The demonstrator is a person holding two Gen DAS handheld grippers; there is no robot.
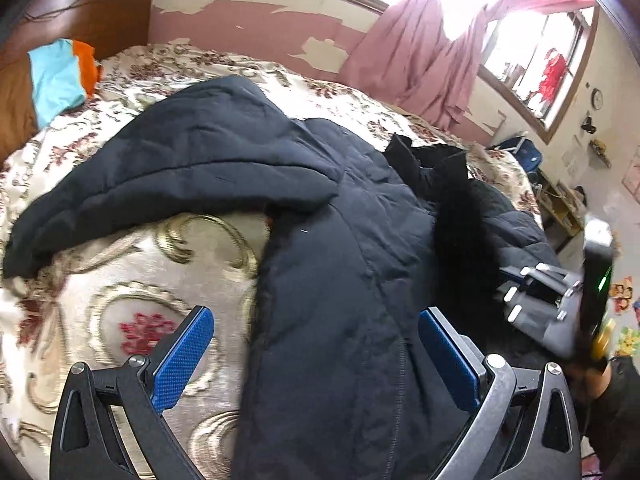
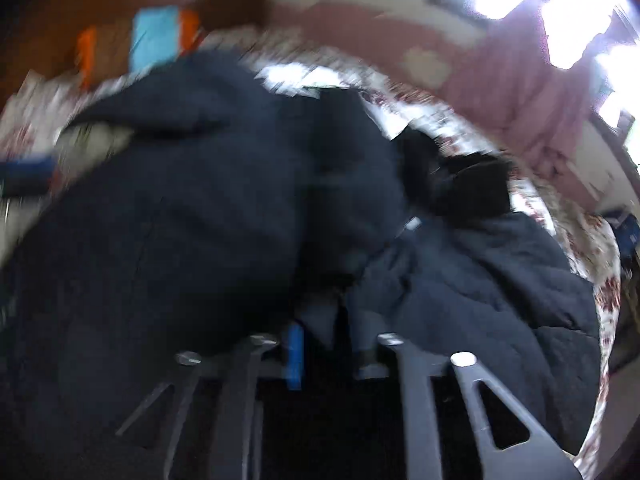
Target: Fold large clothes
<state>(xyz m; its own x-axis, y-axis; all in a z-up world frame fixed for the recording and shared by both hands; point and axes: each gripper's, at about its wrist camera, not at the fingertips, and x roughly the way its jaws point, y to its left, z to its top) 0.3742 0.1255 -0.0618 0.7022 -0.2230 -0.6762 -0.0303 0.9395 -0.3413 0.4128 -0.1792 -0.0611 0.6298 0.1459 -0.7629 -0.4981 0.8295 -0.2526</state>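
Headboard (image 1: 80, 8): brown wood at the far left end of the bed, against a wall with peeling pink paint.
Folded cloth (image 1: 56, 76): light blue with an orange piece beside it, lying near the headboard, well apart from the coat.
Bedspread (image 1: 132, 280): cream with red flowers and gold scrolls, covering the bed under everything.
Coat (image 1: 320, 260): a large dark navy padded coat spread across the bedspread; one sleeve stretches out to the left over the cover, the body runs down toward the camera, and a black lining or collar part shows near its right side.
Left gripper (image 1: 316, 344): jaws stand wide apart, blue pads facing each other; the left pad is over bare bedspread and the right pad over the coat, with the coat's edge lying between them. The pads do not press on anything.
Right gripper (image 2: 332, 356): its own view is heavily blurred. The fingers stand partly apart, one blue pad visible, low over dark coat fabric. Cloth seems to lie between the fingers, but whether the pads grip it cannot be told.
Right gripper from the left view: its grey body shows at the right edge, beside the coat.
Curtain (image 1: 420, 60): pink, hanging by a bright window at the far right.
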